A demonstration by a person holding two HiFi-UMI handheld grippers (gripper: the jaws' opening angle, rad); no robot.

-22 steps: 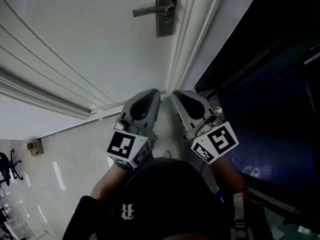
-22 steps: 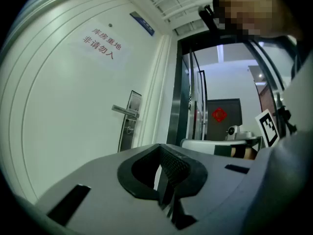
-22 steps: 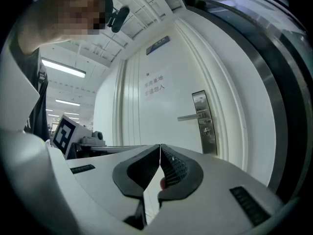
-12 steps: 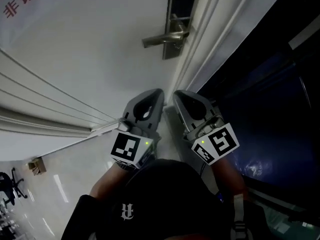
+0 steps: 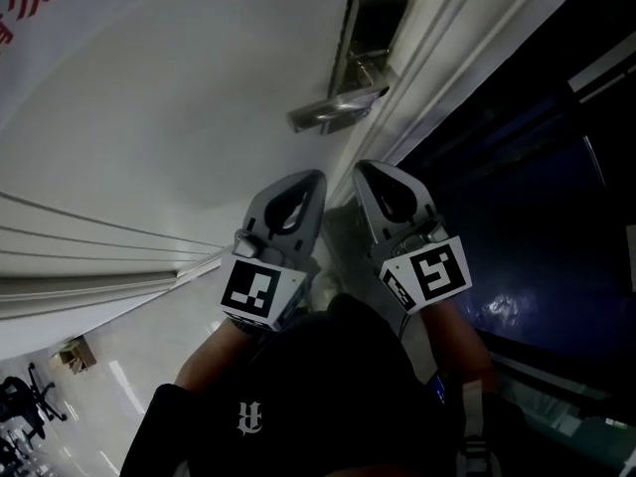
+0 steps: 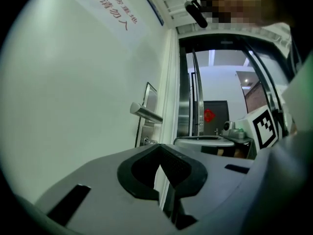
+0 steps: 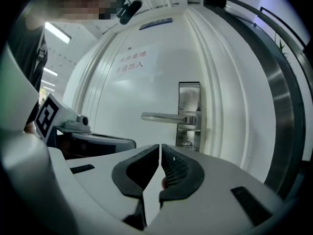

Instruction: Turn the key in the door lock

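White door fills the space ahead of both grippers, and the brushed-metal lock plate is fixed near its edge, above and beyond the jaws. The lever handle runs sideways from the plate, away from the door's edge. Just under the lever a small round fitting sits on the plate, probably the keyhole; whether a key stands in it is too small to tell. The right gripper faces the plate almost squarely, with that fitting just above and slightly right of its jaw tips, well apart from them. Its jaws are pressed together with nothing between them. The left gripper has its jaws together and empty too, and it sees the plate at a slant, up and to the left. The right one looks better placed. A key there would likely point straight out of the door towards the jaws, so they would need to part first.
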